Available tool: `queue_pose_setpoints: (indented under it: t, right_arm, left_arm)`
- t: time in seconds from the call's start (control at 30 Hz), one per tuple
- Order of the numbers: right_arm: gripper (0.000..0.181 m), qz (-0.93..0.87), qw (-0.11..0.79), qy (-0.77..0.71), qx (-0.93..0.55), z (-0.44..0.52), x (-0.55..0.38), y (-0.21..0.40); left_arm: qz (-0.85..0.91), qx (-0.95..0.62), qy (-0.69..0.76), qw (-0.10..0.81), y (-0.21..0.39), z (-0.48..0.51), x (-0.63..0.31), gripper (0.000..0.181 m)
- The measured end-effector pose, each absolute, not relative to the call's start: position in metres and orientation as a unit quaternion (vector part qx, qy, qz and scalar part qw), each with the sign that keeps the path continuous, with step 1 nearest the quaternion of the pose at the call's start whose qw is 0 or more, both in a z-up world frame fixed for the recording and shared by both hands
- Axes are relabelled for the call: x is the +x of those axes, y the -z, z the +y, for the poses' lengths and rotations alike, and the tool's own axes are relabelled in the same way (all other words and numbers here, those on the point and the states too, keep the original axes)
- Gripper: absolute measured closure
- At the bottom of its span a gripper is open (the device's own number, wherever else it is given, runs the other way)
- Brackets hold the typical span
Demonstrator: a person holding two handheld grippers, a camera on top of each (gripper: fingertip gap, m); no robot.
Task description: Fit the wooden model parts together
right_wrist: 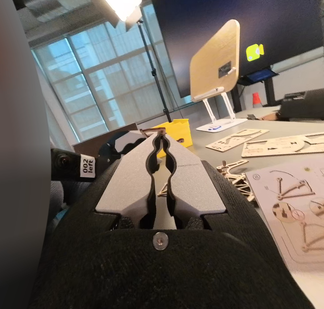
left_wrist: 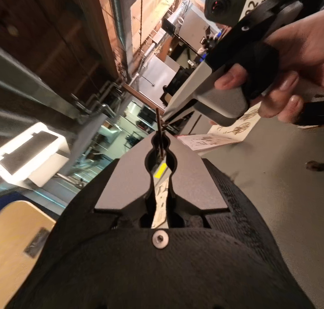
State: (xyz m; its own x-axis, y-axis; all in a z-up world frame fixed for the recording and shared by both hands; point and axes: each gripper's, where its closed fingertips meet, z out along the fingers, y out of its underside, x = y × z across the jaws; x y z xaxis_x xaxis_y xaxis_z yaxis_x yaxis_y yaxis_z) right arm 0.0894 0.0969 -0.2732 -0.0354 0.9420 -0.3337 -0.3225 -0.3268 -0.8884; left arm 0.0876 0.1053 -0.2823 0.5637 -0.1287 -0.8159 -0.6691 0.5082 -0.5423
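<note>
My left gripper (left_wrist: 160,133) is shut on a thin dark wooden part (left_wrist: 158,118), which I see edge-on sticking out past the fingertips. My right gripper (right_wrist: 160,133), held by a hand (left_wrist: 289,58), comes in from the upper right in the left wrist view (left_wrist: 165,123). Its tips are pinched on the same brown frame-shaped part (right_wrist: 150,130). The left gripper (right_wrist: 140,137) shows side-on just left of it. A partly built wooden lattice model (right_wrist: 233,176) lies on the grey table (right_wrist: 210,153).
A yellow bin (right_wrist: 180,130) stands just behind the grippers. Flat wooden part sheets (right_wrist: 236,139) (right_wrist: 284,144) lie to the right, with an instruction sheet (right_wrist: 289,204) nearer. A wooden book stand (right_wrist: 215,63) and a light stand (right_wrist: 154,72) are farther back.
</note>
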Motion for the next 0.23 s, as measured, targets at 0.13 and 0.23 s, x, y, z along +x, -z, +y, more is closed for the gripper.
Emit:
queue_pose_setpoints:
  t: [0.13, 0.23]
  right_arm:
    - [0.181, -0.328, 0.492, -0.665, -0.456, 0.088, 0.091, 0.267]
    - [0.181, -0.346, 0.509, -0.663, -0.427, 0.082, 0.093, 0.261]
  left_arm:
    - [0.441, -0.423, -0.225, 0.759, 0.274, 0.097, 0.088, 0.180]
    - [0.443, -0.408, -0.233, 0.764, 0.269, 0.090, 0.090, 0.180]
